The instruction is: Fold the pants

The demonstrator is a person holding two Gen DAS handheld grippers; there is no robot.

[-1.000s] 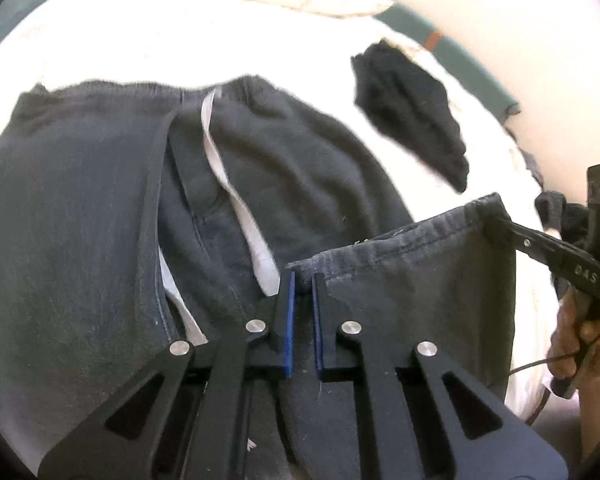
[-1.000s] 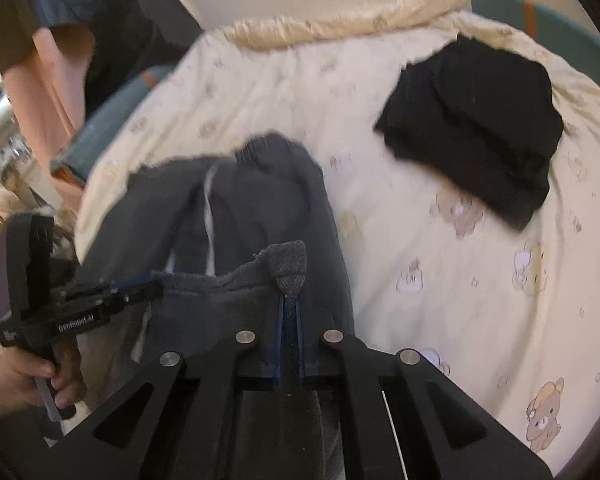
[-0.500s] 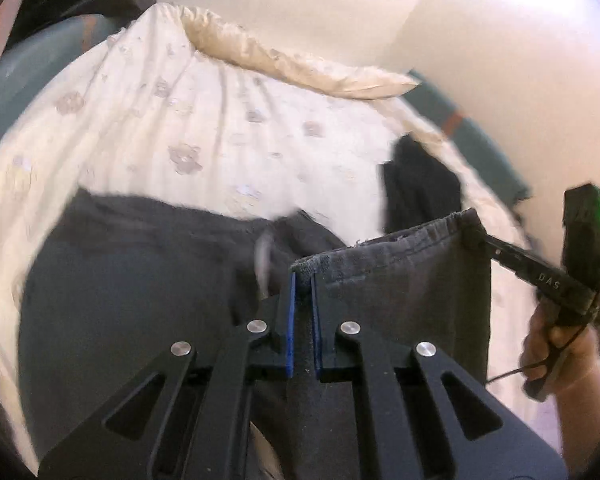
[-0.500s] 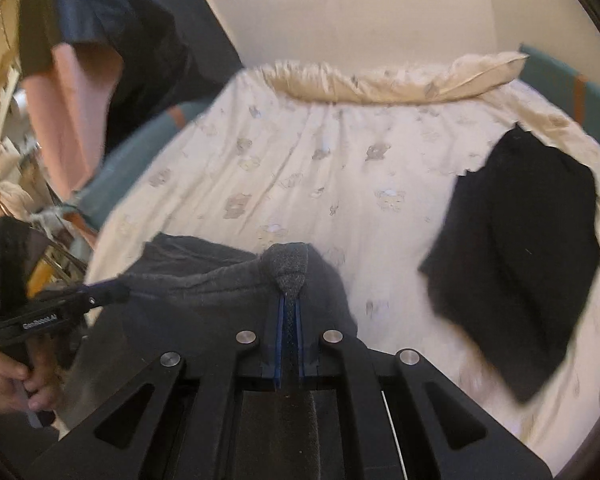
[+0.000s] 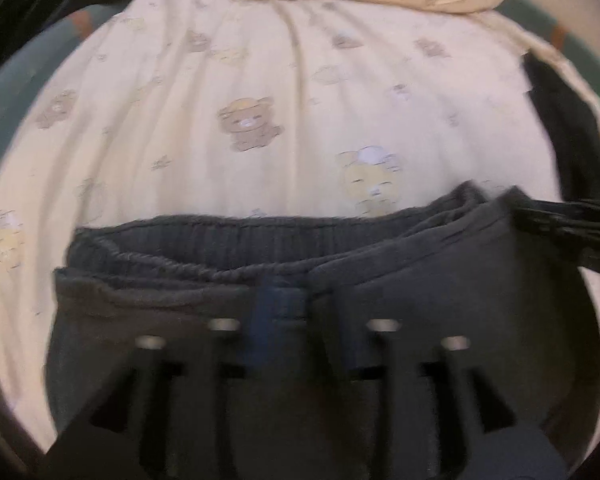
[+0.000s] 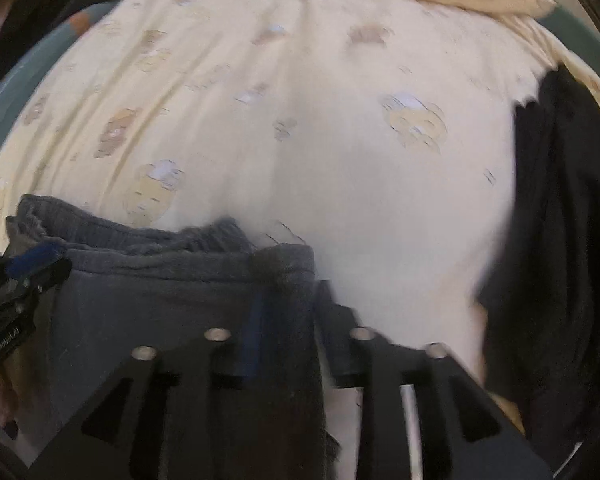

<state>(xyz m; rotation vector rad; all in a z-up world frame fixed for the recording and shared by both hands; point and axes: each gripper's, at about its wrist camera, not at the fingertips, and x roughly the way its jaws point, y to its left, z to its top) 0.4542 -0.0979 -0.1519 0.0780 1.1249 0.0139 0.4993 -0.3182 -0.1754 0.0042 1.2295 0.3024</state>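
Lying doubled, dark grey pants [image 5: 260, 252], waistband uppermost.

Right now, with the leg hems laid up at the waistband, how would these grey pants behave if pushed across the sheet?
Probably floppy: the grey pants fold flat over themselves and the waistband puckers. Likely to bunch rather than slide, since the thick fleece lies on the soft bear-print sheet. No rolling or tipping risk, probably light.

The sweatpants [image 5: 380, 300] are showing matt, fleecy charcoal cloth with a ribbed waistband. The bear-print bedsheet [image 5: 300, 80] is looking like soft, smooth cotton, lying wrinkled. Both grippers' fingers [image 6: 340, 320] are appearing as matt black plastic.
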